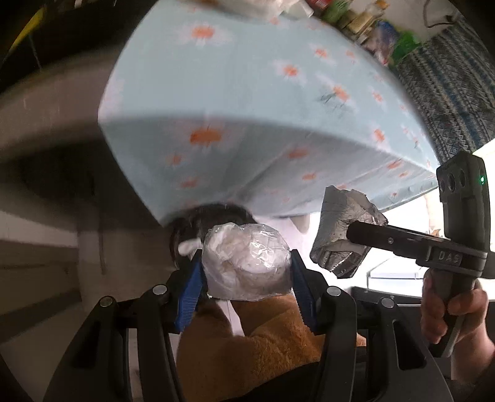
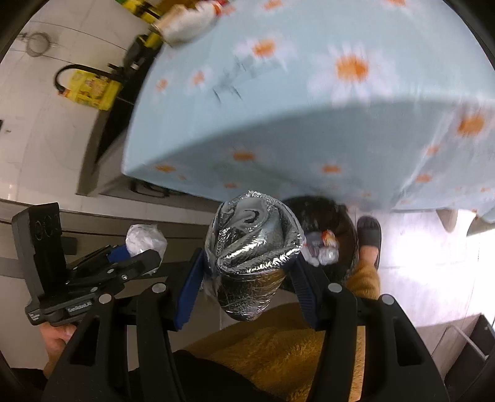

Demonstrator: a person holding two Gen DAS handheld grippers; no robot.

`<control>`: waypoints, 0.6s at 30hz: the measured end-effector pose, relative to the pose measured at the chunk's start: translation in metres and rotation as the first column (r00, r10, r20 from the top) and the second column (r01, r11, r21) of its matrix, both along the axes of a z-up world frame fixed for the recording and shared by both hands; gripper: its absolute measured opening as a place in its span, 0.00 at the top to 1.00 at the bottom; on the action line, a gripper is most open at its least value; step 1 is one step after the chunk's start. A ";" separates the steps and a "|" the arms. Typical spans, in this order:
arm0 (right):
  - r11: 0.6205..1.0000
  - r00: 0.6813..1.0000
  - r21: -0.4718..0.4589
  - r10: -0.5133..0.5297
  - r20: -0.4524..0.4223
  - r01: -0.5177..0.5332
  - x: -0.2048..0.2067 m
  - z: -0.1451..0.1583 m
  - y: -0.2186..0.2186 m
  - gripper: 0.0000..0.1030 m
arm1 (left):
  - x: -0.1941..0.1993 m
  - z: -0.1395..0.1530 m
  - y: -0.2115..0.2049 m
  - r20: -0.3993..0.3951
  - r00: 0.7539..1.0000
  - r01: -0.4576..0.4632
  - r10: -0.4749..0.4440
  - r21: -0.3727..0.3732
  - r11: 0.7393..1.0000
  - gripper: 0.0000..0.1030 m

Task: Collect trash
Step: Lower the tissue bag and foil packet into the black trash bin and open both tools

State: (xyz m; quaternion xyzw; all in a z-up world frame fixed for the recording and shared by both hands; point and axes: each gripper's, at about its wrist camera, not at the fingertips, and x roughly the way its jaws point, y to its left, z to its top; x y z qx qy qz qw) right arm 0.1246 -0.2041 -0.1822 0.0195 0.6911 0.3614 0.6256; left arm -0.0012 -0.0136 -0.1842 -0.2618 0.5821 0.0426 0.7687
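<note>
My left gripper (image 1: 246,263) is shut on a clear plastic bag of white crumpled trash (image 1: 247,263), held off the table's near edge above a dark bin (image 1: 213,216). The bag also shows in the right wrist view (image 2: 144,239). My right gripper (image 2: 247,266) is shut on a crumpled silver foil bag (image 2: 250,247), which also shows in the left wrist view (image 1: 340,232). A black-lined trash bin (image 2: 328,222) with wrappers (image 2: 321,247) inside lies just beyond and right of the foil bag.
A table with a light blue daisy cloth (image 2: 278,123) fills the upper views, with bottles and packets (image 1: 371,27) at its far edge. A yellow bag (image 2: 89,88) sits on the floor at left. My slippered foot (image 2: 368,238) and orange trouser leg (image 2: 278,355) are below.
</note>
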 end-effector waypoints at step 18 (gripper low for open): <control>0.978 0.974 -0.163 -0.159 -0.161 0.133 -0.009 -0.111 -0.018 0.45 | 0.001 -0.095 -0.016 -0.169 0.984 0.037 -0.048 -0.068 0.997 0.49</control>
